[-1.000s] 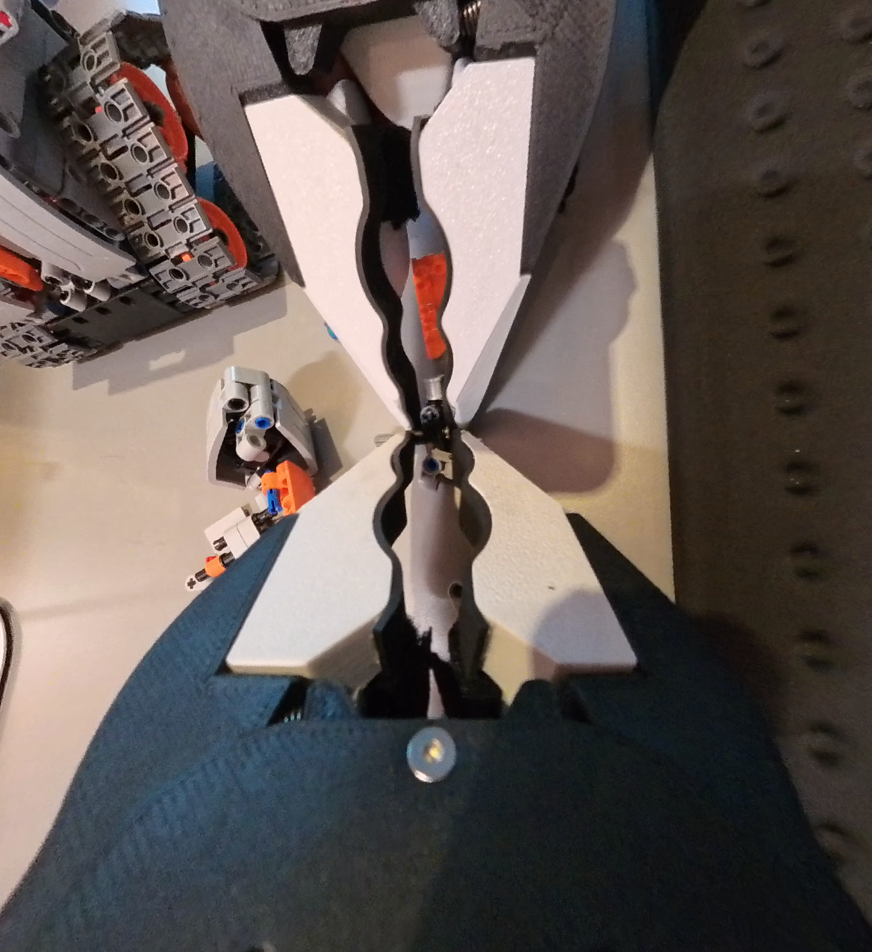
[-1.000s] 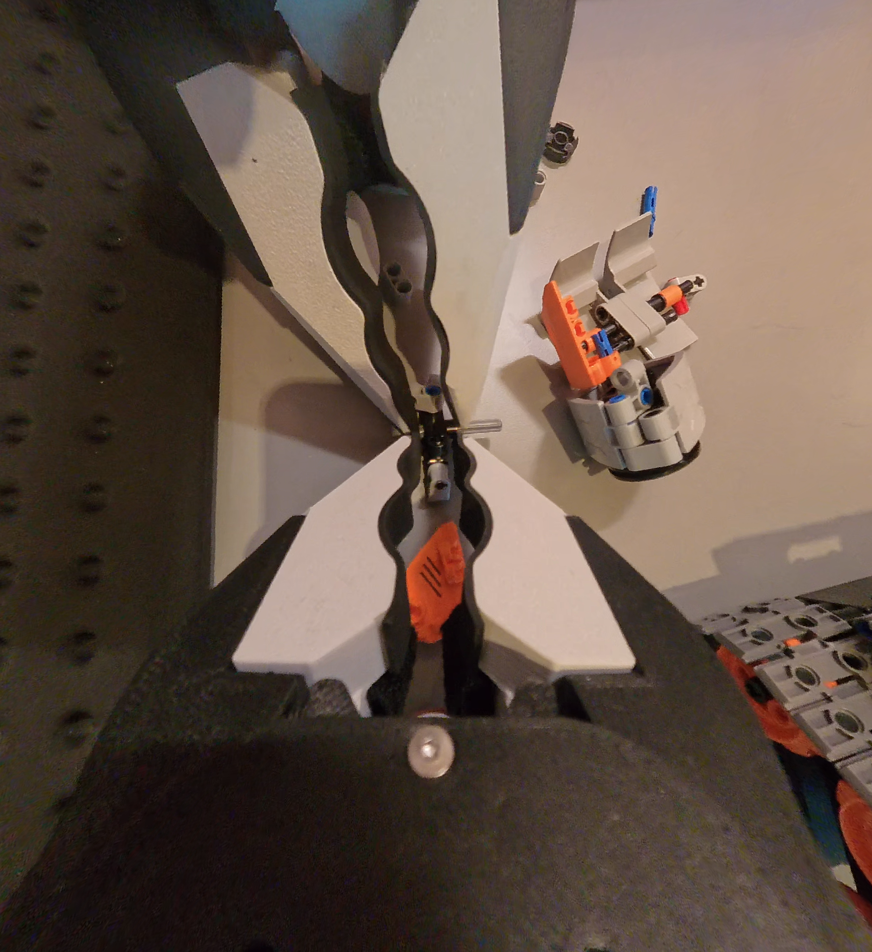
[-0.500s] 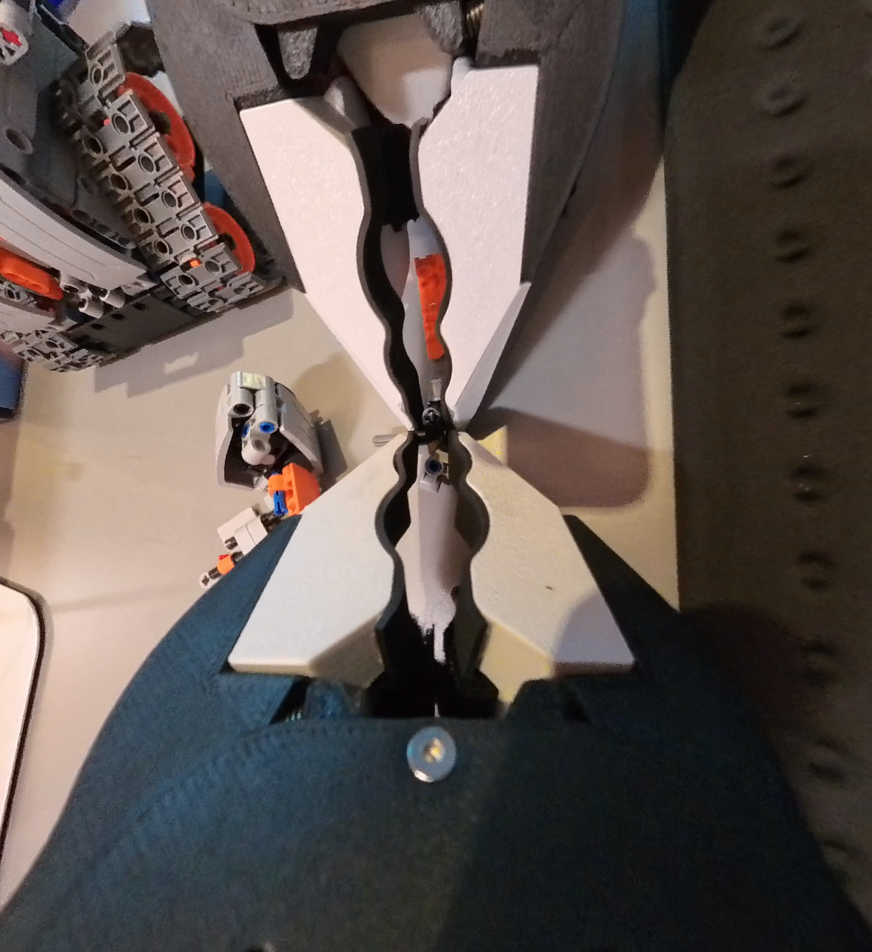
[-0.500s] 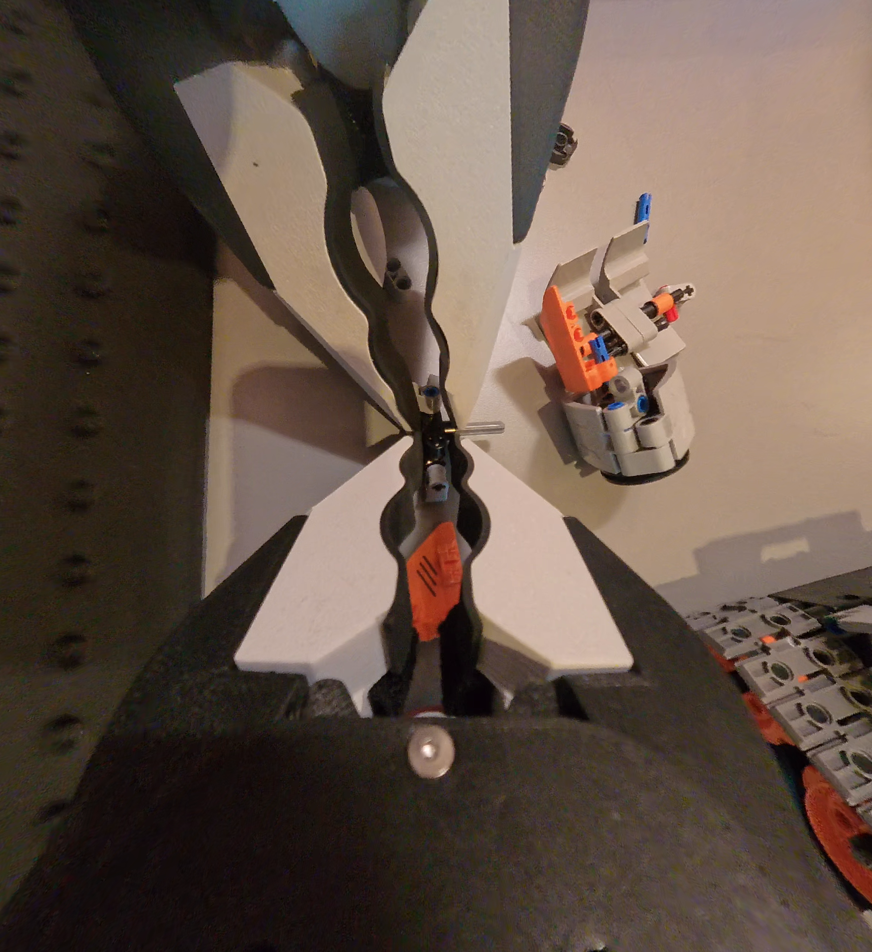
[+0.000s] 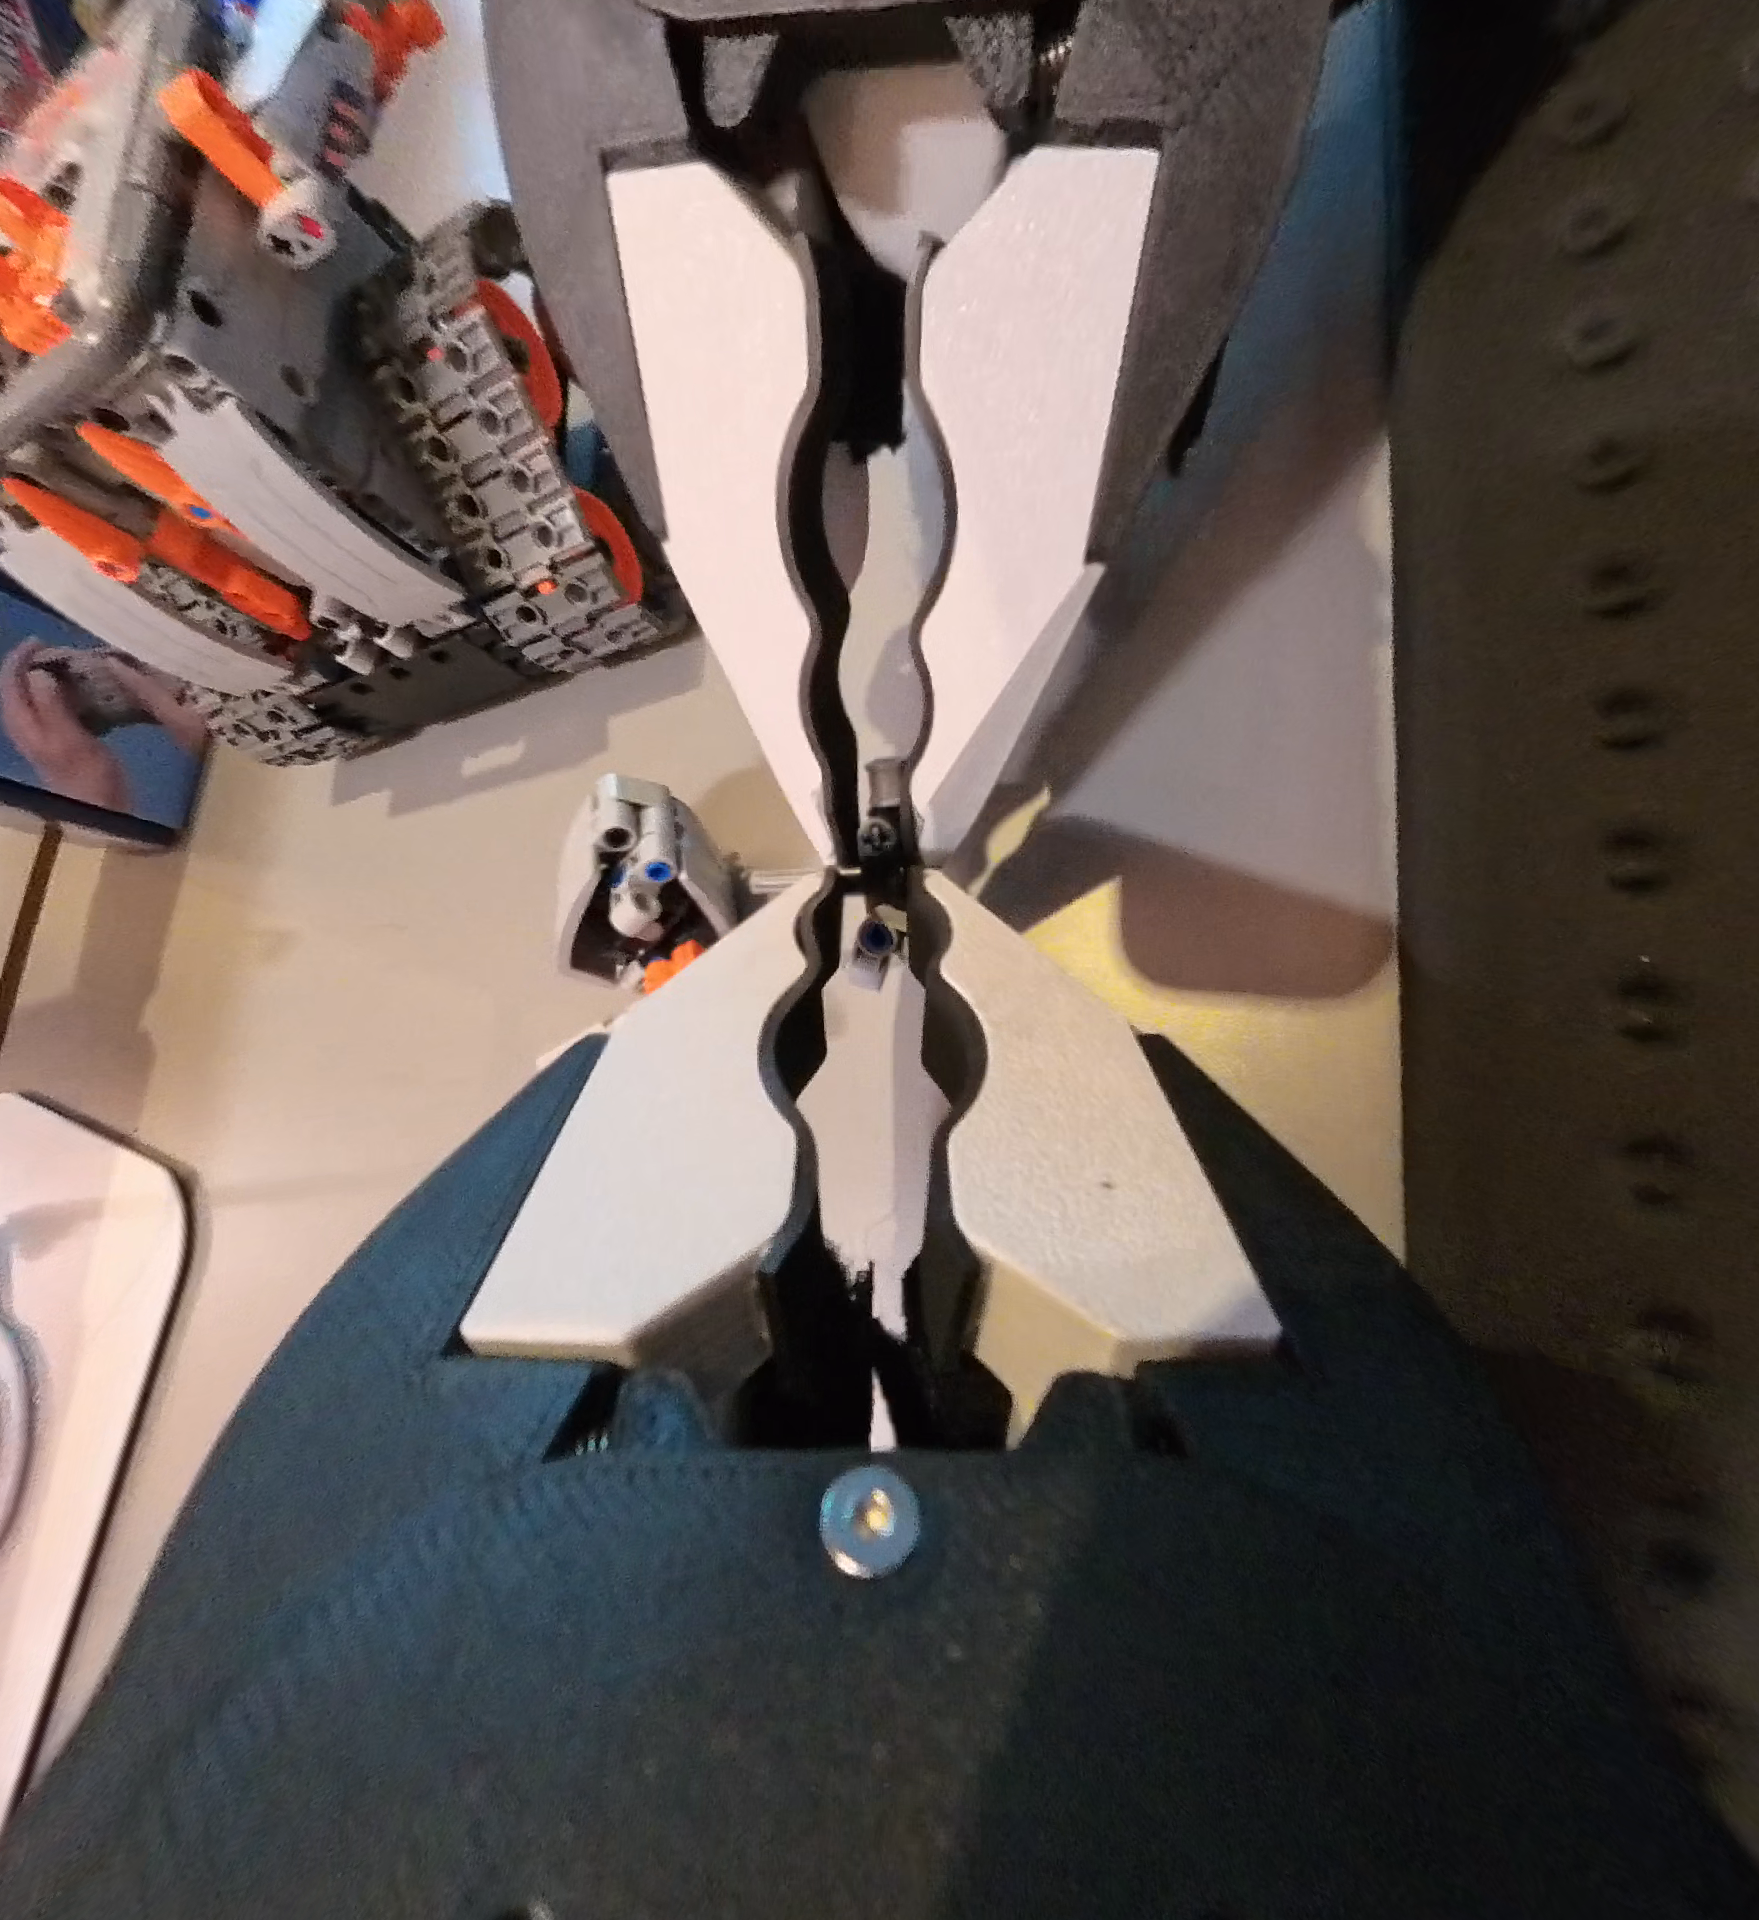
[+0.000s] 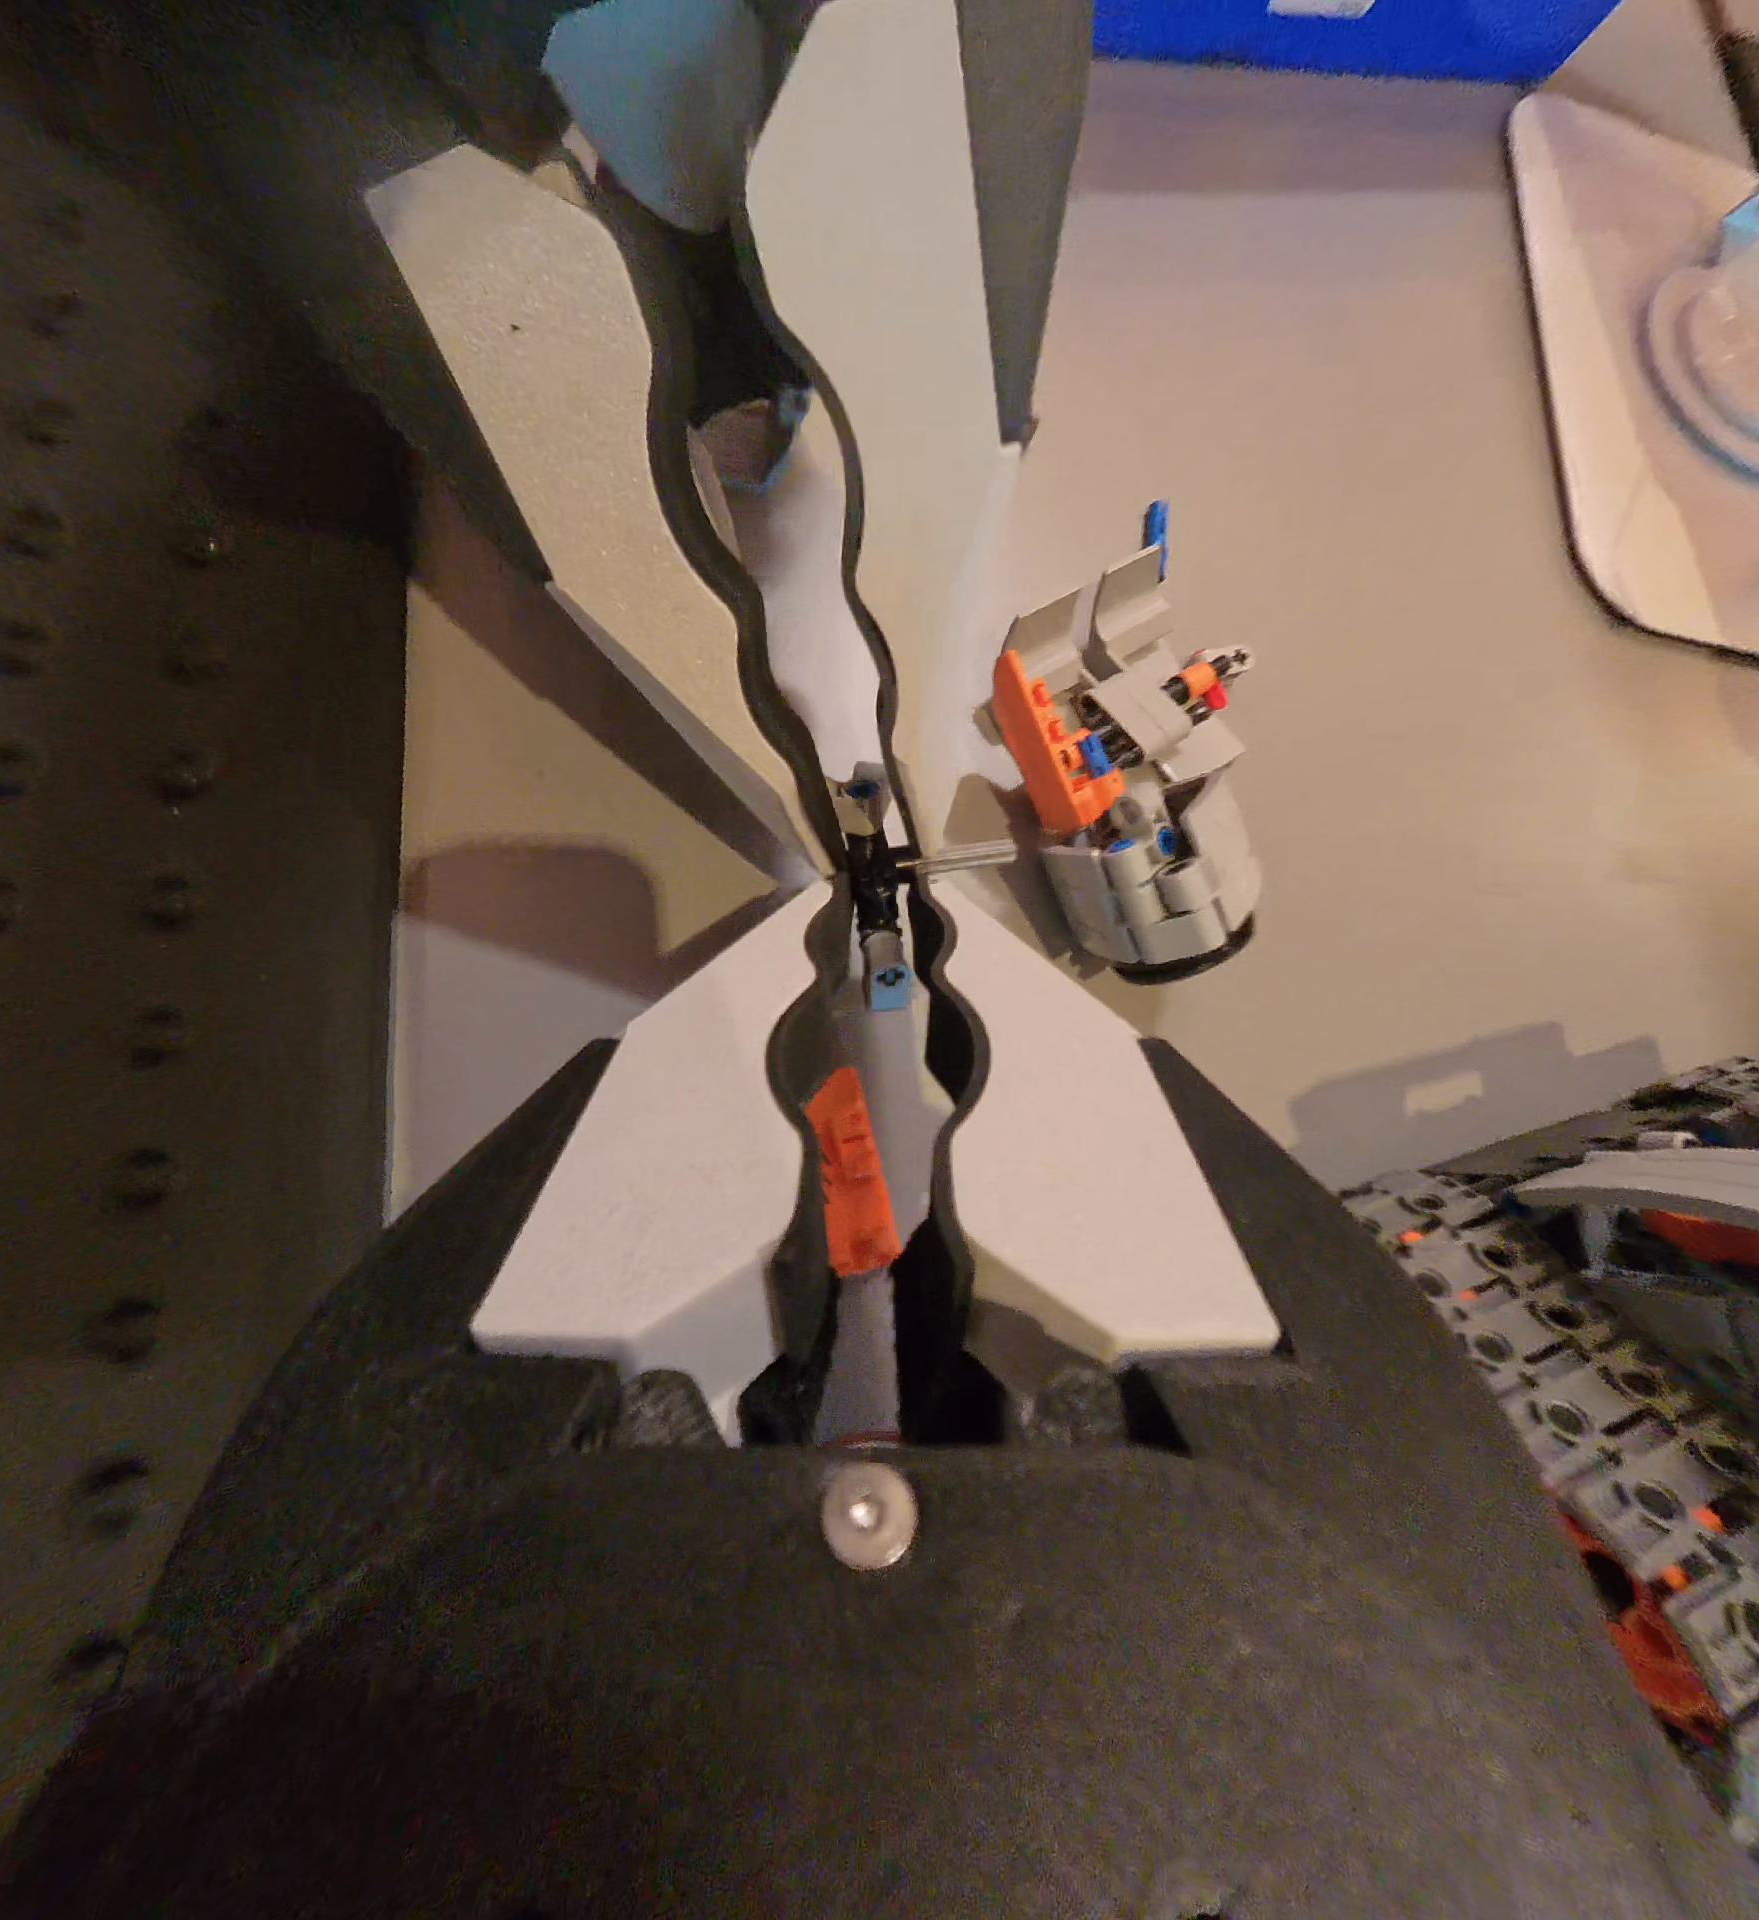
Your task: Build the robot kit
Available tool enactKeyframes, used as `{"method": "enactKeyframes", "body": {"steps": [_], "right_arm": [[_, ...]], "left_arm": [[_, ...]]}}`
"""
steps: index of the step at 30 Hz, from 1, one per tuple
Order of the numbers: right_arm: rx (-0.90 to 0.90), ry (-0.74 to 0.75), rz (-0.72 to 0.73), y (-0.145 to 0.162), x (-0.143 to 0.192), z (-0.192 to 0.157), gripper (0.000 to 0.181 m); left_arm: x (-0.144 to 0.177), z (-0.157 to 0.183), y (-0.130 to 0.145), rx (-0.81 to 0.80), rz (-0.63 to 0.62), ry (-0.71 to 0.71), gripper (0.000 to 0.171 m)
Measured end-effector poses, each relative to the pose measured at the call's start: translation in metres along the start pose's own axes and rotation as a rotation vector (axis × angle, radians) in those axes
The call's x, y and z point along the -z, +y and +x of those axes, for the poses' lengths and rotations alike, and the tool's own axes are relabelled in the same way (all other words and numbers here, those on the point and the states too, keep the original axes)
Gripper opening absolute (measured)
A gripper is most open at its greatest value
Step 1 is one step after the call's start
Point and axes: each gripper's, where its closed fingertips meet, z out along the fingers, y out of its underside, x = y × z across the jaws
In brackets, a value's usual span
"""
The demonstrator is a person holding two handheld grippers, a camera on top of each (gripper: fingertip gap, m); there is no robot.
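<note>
My two grippers meet tip to tip above a beige table. My left gripper (image 5: pixel 875 894) is shut on a white panel piece (image 5: pixel 870 1122) whose tip carries a small grey connector with a blue pin (image 5: pixel 873 940). My right gripper (image 6: pixel 873 899) is shut on a grey piece with an orange part (image 6: pixel 854 1184). A black connector (image 6: pixel 870 883) sits between the two sets of tips and joins the pieces; it also shows in the left wrist view (image 5: pixel 880 836). A thin grey axle (image 6: pixel 958 857) sticks out sideways from it.
A small grey and orange brick sub-assembly (image 6: pixel 1124 810) lies on the table just beside the tips, also in the left wrist view (image 5: pixel 636 883). A tracked brick vehicle (image 5: pixel 335 468), a blue box (image 5: pixel 54 717), a white tray (image 6: pixel 1685 364) and a dark studded mat (image 6: pixel 127 831) surround it. The grippers are tip to tip, or close to it.
Both grippers stay tip to tip but have shifted together, bringing the tray and blue box into view. The orange part in the right gripper has turned and no longer shows in the left wrist view.
</note>
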Motion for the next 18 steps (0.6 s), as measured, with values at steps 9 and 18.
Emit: {"method": "enactKeyframes", "body": {"steps": [9,18], "right_arm": [[-0.067,0.03,0.119,-0.015,0.01,0.013,0.011],[-0.002,0.171,0.165,-0.025,0.022,0.029,0.036]], "left_arm": [[0.011,-0.015,-0.007,0.024,0.054,-0.061,0.009],[0.027,-0.035,-0.014,0.153,0.142,-0.107,0.009]]}}
